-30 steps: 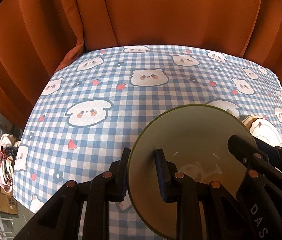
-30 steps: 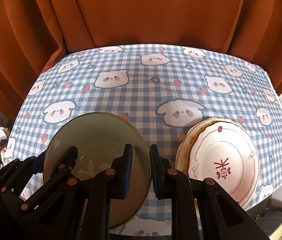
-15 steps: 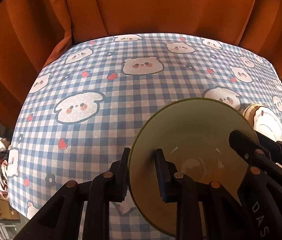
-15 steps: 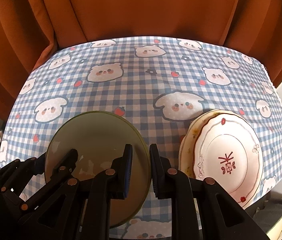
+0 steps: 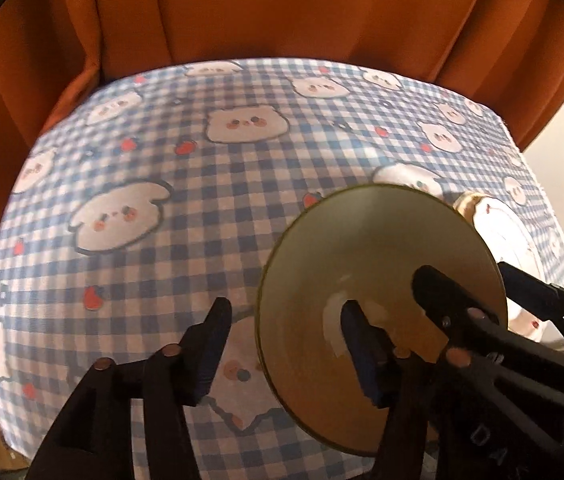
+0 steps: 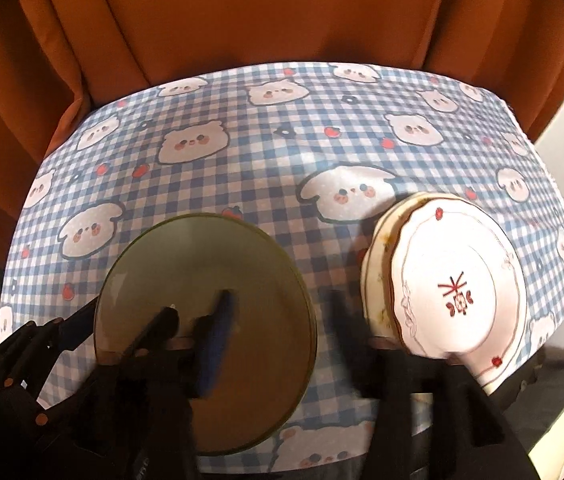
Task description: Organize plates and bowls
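Green plate (image 5: 365, 264): on the checked bench (image 5: 202, 200), left of the white plate stack (image 6: 453, 288). Left gripper (image 5: 282, 344) and right gripper (image 6: 278, 316) jaws opening, each astride its rim, pads clear. Advice: withdraw straight back, avoiding rim contact.

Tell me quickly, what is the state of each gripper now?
Left gripper: fingers opening, green bowl rim between them, no longer pinched.
Right gripper: fingers opening astride the opposite rim.

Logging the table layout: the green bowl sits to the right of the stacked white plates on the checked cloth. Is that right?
Not quite. The green bowl sits to the left of the stacked white plates, not the right, as the right wrist view shows. Both are on the checked cloth.
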Available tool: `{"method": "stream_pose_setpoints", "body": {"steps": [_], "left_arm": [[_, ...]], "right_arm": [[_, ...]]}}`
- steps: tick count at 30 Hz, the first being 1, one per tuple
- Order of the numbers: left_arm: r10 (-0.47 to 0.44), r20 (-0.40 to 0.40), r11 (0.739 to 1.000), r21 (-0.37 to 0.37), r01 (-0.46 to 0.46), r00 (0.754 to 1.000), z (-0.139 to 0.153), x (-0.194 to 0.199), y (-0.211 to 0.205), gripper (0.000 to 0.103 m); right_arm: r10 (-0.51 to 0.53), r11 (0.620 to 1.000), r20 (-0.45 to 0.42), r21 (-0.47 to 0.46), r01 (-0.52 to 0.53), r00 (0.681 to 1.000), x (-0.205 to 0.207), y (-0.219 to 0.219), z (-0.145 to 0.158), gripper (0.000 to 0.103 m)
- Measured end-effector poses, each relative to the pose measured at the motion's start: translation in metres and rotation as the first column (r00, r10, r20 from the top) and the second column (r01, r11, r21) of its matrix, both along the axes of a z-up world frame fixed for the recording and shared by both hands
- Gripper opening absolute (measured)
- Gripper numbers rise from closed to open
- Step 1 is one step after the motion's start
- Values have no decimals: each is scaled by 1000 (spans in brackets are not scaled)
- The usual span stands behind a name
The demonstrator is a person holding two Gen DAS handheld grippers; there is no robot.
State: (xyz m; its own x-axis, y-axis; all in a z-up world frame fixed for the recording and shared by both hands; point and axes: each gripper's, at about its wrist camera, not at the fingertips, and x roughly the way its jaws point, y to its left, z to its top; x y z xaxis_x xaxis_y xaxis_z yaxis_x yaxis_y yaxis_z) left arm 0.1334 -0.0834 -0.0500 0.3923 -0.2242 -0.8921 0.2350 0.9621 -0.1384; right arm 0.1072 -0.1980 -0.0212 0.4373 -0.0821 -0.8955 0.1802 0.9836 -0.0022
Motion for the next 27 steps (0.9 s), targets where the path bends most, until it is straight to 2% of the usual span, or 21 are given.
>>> {"method": "stream_pose_setpoints", "body": {"steps": [10,15,23,27], "left_arm": [[-54,-96,996,-82,46,994,-24,6,8,60],[-73,-105,994,-94,63,992,-23,6,1,59],[-17,-129,997,-80,7,992,-24,8,-1,59],[30,-124,999,-30,-34,992,-22,5,-6,59]], "right_arm": [[-89,996,-45,-21,88,995,-12,0,-5,70],[-114,993,-51,-1,114,992,-17,-6,-6,70],[-87,994,-50,69,91,995,-13,-24,-13,70],[-49,986,-72,154,59,996,-5,-37,-25,70]]}}
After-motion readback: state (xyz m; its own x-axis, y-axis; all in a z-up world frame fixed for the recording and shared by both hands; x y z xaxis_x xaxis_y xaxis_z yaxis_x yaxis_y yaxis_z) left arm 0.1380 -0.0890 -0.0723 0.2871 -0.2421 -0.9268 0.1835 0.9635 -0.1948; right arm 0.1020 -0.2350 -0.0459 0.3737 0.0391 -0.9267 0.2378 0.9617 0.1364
